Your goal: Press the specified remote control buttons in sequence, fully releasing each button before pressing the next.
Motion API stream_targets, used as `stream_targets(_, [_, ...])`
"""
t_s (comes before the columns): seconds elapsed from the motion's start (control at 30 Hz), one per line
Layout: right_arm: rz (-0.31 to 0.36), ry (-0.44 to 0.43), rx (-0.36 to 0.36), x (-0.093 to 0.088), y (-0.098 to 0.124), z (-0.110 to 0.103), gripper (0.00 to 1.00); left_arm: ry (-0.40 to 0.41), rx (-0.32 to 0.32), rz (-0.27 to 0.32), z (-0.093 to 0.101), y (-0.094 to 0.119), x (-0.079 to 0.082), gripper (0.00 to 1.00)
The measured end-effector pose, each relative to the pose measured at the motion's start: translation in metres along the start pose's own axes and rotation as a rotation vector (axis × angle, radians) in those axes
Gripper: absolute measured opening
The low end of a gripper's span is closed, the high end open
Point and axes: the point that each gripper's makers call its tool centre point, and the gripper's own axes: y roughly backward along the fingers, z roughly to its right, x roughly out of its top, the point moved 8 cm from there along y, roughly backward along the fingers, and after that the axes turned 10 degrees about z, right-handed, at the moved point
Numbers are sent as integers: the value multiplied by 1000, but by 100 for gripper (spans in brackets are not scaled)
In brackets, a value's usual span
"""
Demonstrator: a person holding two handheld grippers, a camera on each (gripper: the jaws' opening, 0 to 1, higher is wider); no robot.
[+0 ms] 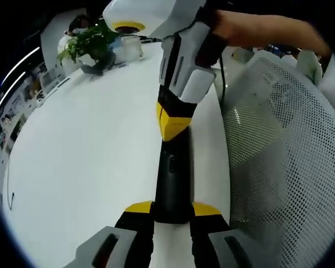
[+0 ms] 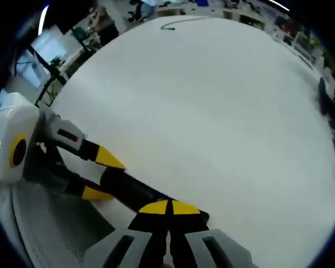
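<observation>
White bench [image 1: 78, 151], plant [image 1: 92, 44] at far edge, mesh chair [image 1: 285, 151] beside it. In the left gripper view we see the left hand-held gripper [image 1: 172, 215] clamping the black remote [image 1: 173, 178]; the right hand-held gripper [image 1: 173, 125] presses down on it. Right gripper view: right tips together, touching the remote [image 2: 131, 190]; the left one [image 2: 103, 176] clamps its far end.

No legible text, label, brand, number or sign on anything in either view.

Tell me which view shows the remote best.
Left gripper view: the remote runs lengthwise, clamped in the left gripper, right gripper on its far end. Right gripper view shows it foreshortened and partly covered.
</observation>
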Motion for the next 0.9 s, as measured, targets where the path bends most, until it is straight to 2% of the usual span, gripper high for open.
stream_targets(0.2, [38, -35, -6, -3, 2, 1, 0, -10, -9, 0, 0, 1, 0, 23])
stream_targets(0.3, [74, -136, -14, -4, 3, 1, 0, -12, -9, 7, 0, 1, -1, 23])
stream_targets(0.37, [57, -170, -14, -6, 5, 2, 0, -10, -9, 18, 0, 2, -3, 24])
stream_targets(0.53, [30, -178, -8, -9, 8, 0, 0, -10, -9, 23, 0, 2, -2, 24])
stream_targets(0.7, [22, -205, 19, -10, 10, -4, 0, -10, -9, 23, 0, 2, -3, 24])
stream_targets(0.9, [25, -192, 15, -8, 9, -5, 0, -10, -9, 26, 0, 1, -3, 24])
